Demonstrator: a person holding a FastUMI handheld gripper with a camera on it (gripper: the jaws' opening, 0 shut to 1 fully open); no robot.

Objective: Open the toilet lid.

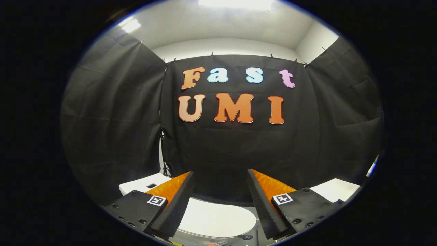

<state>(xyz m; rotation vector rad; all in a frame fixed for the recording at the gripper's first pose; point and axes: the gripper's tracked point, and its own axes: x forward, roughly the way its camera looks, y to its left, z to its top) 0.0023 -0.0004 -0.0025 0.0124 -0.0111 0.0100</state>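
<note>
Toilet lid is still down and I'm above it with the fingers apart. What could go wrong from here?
1. The toilet lid lies flat and closed between the open gripper fingers, with no edge shown to catch, so they may slide over its smooth top.
2. The black cloth wall hangs close beyond the fingers; a raised lid or the gripper might snag it.
3. The lid's front rim is hidden, so judging the approach is guesswork.

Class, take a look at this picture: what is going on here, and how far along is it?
A person's handheld gripper hangs above a white toilet, its fingers spread wide and holding nothing. The toilet lid lies flat and closed below and between them, untouched. The white tank sits beyond, against the black cloth wall. The opening has not yet begun.
</note>
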